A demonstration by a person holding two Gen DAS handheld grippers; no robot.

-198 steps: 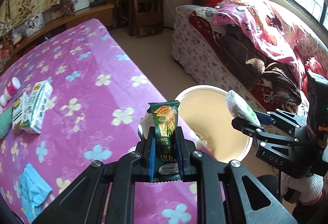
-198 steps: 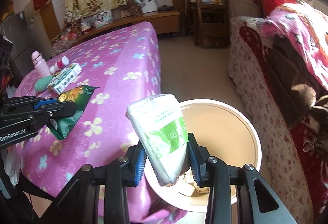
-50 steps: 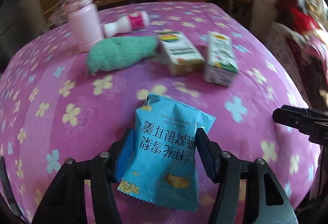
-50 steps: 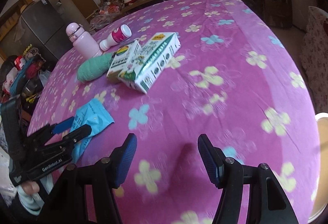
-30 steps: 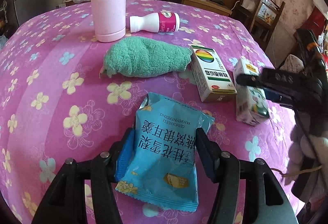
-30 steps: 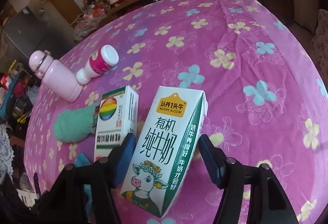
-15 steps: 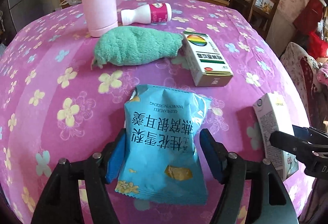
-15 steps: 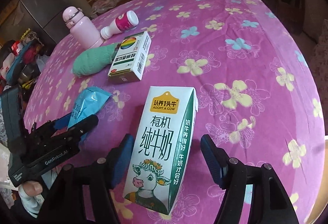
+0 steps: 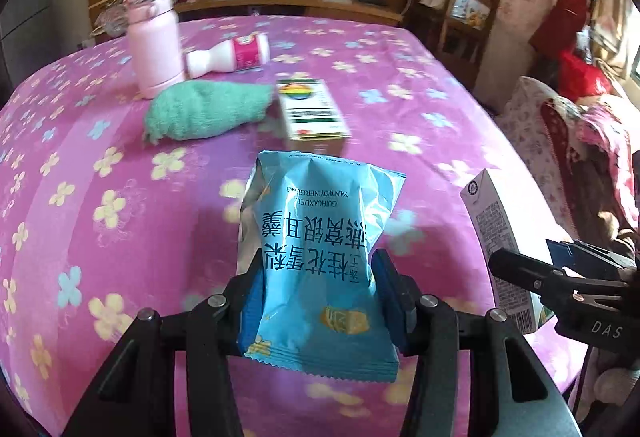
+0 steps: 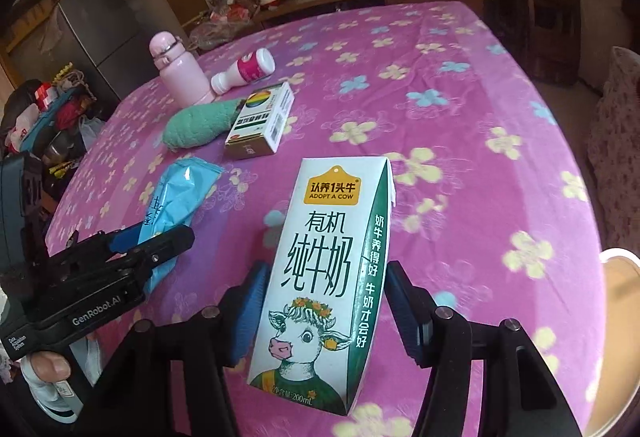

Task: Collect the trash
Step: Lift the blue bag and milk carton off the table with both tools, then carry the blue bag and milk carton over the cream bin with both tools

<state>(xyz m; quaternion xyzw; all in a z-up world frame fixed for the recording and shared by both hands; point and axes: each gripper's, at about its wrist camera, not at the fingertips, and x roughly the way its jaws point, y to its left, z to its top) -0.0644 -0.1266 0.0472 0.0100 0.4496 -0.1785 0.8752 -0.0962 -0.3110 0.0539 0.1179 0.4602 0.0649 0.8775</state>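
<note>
Two pieces of trash are in my grippers at once. My left gripper (image 9: 318, 289) has the blue snack packet (image 9: 320, 245) between its blue pads, and I can see the foil pinched in at the waist where the pads press; the jaws are closing on it. The packet stands up out of the fingers, lifted off the pink flowered tablecloth (image 9: 100, 165). My right gripper (image 10: 322, 301) has the white and green milk carton (image 10: 324, 277) between its pads, jaws closing too, with both pads against the carton's sides and the carton upright, tilted slightly (the cow print faces my camera). From the left wrist view the same carton shows at the right edge, held in the right gripper's black fingers.

Further back on the cloth lie a small box with a rainbow mark (image 10: 260, 121), a rolled green towel (image 9: 206, 111) touching its end, a pink flask (image 9: 154, 37) standing behind the towel, and a white bottle with a pink label (image 9: 230, 55) on its side just beside the flask. At the right edge of my right view the rim of a tan bin (image 10: 618, 257) shows beyond the table edge
</note>
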